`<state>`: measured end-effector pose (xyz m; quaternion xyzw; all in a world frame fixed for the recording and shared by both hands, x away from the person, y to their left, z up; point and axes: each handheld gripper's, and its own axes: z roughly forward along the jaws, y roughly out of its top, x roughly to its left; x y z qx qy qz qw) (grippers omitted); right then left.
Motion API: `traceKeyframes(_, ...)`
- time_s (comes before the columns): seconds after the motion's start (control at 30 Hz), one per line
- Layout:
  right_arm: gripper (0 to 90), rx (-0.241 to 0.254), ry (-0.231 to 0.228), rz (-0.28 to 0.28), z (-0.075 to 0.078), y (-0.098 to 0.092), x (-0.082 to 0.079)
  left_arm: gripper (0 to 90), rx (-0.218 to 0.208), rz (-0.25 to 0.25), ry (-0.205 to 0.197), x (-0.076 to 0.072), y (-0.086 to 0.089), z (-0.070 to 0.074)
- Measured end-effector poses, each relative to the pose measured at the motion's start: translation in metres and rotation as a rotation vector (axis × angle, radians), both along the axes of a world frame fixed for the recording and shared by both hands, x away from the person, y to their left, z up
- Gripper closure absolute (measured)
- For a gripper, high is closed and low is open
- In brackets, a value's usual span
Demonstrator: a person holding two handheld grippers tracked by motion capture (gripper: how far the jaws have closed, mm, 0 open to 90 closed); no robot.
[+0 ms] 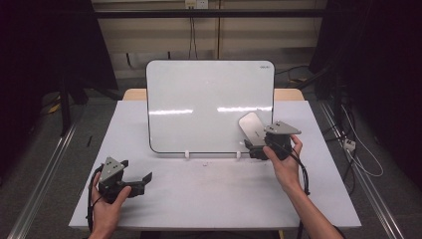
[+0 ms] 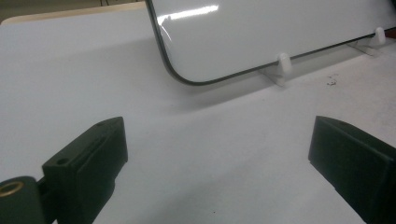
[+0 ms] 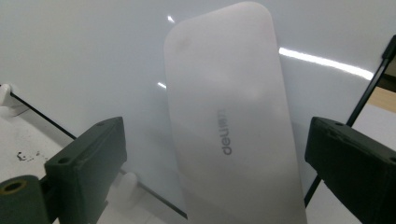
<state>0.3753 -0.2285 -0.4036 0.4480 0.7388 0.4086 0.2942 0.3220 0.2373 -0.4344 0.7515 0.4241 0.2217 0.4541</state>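
Eraser [image 1: 250,127]: on whiteboard [image 1: 209,99], between wide jaws of right gripper [image 1: 255,148], untouched.
Left gripper [image 1: 145,180]: wide, empty, above table [image 1: 219,199].

Black hand-held gripper [image 1: 149,178], grey plate

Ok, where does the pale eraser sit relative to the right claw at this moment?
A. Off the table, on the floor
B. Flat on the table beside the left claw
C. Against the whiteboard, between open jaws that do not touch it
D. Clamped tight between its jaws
C: in the right gripper view the eraser rests against the whiteboard, and the right claw has a clear gap on each side between jaw and eraser.
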Motion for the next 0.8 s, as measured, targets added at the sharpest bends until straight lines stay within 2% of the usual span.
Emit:
traceKeyframes(0.23,5.6,0.033,0.012,0.004,-0.004,-0.005,-0.007,4.6,-0.001,0.004,0.003,-0.001,0.000,0.000)
traceKeyframes(0.37,6.0,0.038,0.003,-0.016,-0.005,-0.010,-0.012,4.6,-0.006,0.007,0.006,0.000,0.002,-0.001)
traceKeyframes(0.47,6.0,0.048,0.006,-0.027,-0.005,-0.013,-0.016,4.6,0.005,0.006,0.005,0.000,0.003,0.000)
traceKeyframes(0.5,6.1,0.045,0.001,-0.031,-0.005,-0.015,-0.017,4.6,-0.009,0.006,0.003,-0.001,0.002,-0.001)
traceKeyframes(0.8,8.0,0.055,-0.031,-0.062,-0.008,-0.025,-0.035,4.6,-0.010,0.012,-0.005,0.000,0.002,0.001)
